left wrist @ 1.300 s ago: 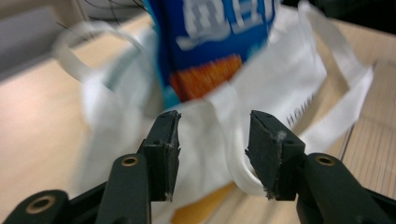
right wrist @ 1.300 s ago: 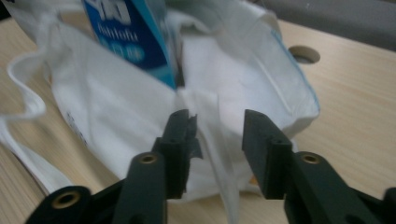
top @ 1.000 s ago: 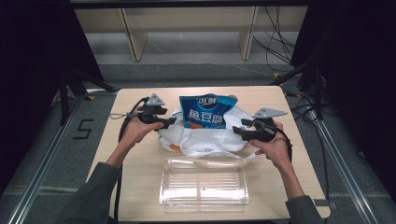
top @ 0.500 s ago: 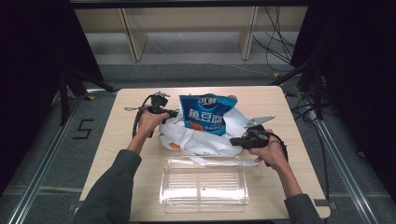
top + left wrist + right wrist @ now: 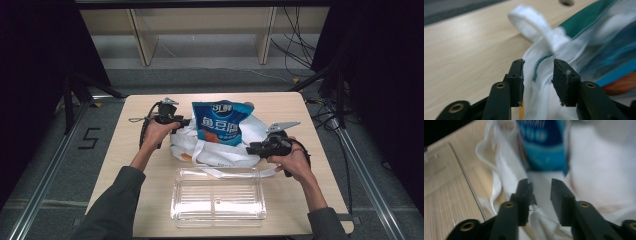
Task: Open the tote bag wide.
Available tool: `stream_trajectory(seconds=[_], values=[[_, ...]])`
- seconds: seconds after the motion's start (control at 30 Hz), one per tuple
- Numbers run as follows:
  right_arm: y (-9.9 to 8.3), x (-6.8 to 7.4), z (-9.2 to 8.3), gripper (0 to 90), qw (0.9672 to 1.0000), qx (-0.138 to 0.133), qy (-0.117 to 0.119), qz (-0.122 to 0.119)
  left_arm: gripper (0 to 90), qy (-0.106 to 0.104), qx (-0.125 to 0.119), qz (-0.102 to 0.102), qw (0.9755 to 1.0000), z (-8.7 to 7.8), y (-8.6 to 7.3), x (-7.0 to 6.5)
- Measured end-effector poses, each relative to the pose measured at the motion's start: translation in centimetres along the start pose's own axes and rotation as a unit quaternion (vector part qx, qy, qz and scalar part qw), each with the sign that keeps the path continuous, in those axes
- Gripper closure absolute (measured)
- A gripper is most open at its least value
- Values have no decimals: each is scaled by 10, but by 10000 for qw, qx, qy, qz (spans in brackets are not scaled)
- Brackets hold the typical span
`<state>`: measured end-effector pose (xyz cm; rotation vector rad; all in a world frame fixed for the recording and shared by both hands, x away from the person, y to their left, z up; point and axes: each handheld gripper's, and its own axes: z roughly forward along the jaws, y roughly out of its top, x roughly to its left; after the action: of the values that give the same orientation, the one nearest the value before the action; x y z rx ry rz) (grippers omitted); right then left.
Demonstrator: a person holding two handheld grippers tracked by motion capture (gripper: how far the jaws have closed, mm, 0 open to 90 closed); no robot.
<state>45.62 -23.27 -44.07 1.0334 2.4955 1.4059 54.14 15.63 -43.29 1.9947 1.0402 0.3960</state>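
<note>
Crumpled white bag (image 5: 220,150) holds an upright blue snack packet (image 5: 220,123).

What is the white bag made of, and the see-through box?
The white bag looks like soft woven cloth: it crumples, and its strap shows a ribbed weave. The see-through box seems hard, glossy plastic: it is clear, ridged and shiny.

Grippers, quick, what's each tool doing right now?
Left tool: open, jaws astride the white fabric bag.
Right tool: open, jaws astride the same bag's white cloth.
</note>
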Motion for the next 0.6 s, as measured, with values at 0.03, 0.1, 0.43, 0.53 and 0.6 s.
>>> stream_trajectory(seconds=[0.03,0.1,0.43,0.53,0.6], values=[[5,-1,-5,660,9998,-181,-99,33,628,-57,-73,83,9999,-6,0,-4],[11,-7,-13,693,9984,-445,-318,149,669,-95,-112,149,9998,-11,-2,-8],[-2,-48,22,874,9880,178,-1519,206,885,-732,731,761,9917,8,-57,-28],[-11,-60,31,900,9825,396,-1790,320,895,-752,907,946,9885,13,-66,-33],[-14,-65,32,900,9830,506,-1736,323,895,-748,1010,1112,9858,14,-71,-35]])
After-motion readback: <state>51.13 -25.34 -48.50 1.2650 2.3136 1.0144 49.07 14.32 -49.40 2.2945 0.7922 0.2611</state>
